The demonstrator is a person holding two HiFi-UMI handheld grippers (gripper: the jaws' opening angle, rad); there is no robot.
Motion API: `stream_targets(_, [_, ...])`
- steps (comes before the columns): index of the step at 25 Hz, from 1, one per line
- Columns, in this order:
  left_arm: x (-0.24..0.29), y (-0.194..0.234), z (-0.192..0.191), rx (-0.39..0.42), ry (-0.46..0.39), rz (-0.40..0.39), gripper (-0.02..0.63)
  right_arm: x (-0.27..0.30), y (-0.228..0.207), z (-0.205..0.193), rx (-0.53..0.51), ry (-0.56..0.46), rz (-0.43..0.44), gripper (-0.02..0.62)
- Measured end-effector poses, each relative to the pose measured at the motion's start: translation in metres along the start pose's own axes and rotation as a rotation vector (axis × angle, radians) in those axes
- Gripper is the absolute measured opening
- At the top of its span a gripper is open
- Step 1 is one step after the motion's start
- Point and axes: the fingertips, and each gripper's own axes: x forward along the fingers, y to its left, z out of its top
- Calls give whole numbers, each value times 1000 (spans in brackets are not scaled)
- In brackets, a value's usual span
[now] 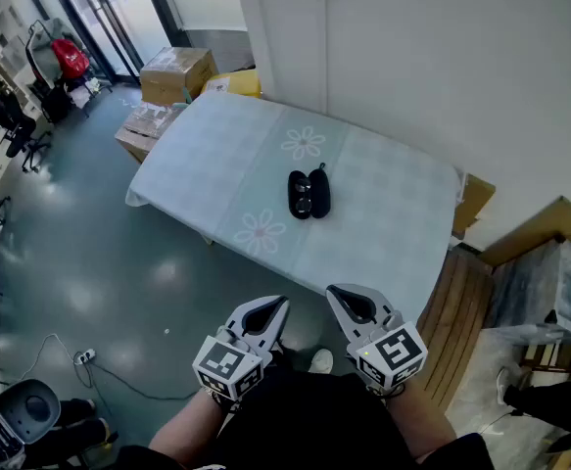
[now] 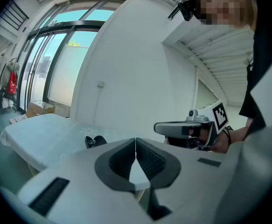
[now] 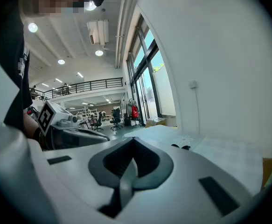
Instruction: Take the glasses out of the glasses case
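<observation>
A black glasses case (image 1: 309,193) lies open in the middle of the table (image 1: 216,164), which has a pale flowered cloth; dark glasses seem to rest in its left half. Both grippers are held close to the person's body, well short of the table's near edge. The left gripper (image 1: 273,307) is shut with nothing in it, and so is the right gripper (image 1: 344,298). In the left gripper view the shut jaws (image 2: 136,147) point toward the far-off case (image 2: 94,141), with the right gripper (image 2: 187,129) alongside. The right gripper view shows its shut jaws (image 3: 133,147) and the case (image 3: 182,146).
Cardboard boxes (image 1: 177,71) stand on the floor past the table's far left corner. Another box (image 1: 474,204) leans at the table's right end, beside a wooden pallet (image 1: 461,311). A white wall (image 1: 442,67) runs behind the table. Office chairs (image 1: 16,125) and a floor cable (image 1: 89,360) are at the left.
</observation>
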Motion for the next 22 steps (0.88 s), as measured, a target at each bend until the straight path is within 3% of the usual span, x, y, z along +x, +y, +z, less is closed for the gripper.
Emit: stream_targets(22, [-9, 15, 5, -1, 7, -17, 29, 17, 7, 6, 28, -18, -21, 23])
